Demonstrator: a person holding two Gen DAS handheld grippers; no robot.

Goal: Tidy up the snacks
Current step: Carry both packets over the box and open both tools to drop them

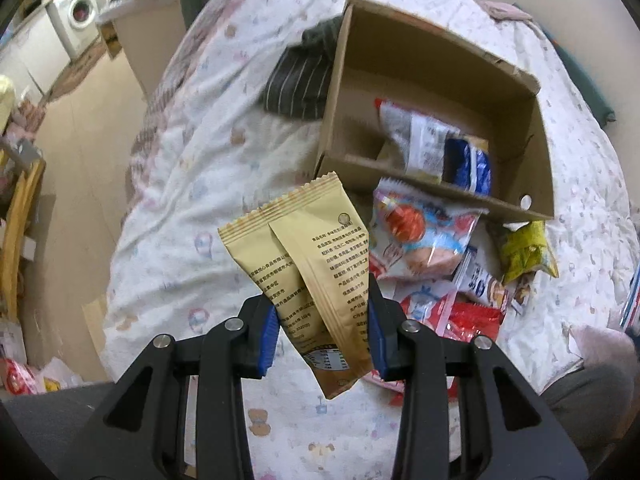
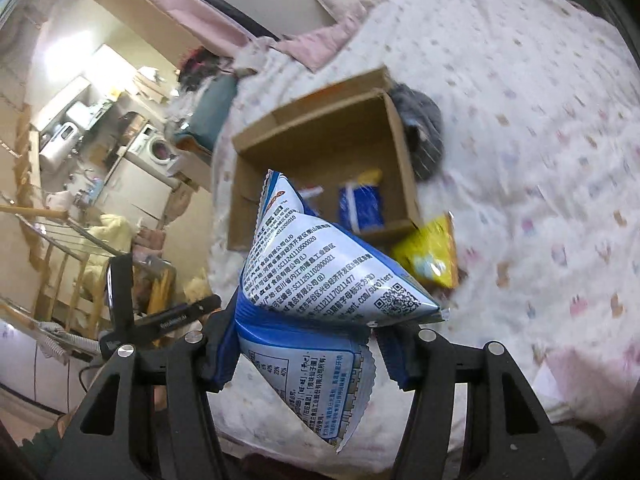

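Observation:
My left gripper (image 1: 322, 330) is shut on a gold snack packet (image 1: 308, 264) and holds it above the bed, short of the open cardboard box (image 1: 424, 60). The box holds a white-and-red packet (image 1: 416, 136) and a blue packet (image 1: 472, 164). My right gripper (image 2: 308, 354) is shut on a blue-and-white snack bag (image 2: 320, 276), held up in front of the same box (image 2: 320, 128). A blue packet (image 2: 360, 204) lies inside it. A yellow packet (image 2: 432, 256) lies just outside its near corner.
Several loose snack packets (image 1: 424, 240) lie on the floral bedspread (image 1: 208, 168) in front of the box, with a yellow one (image 1: 524, 252) to the right. A dark striped cloth (image 1: 304, 76) lies against the box. The bed edge drops to the floor on the left.

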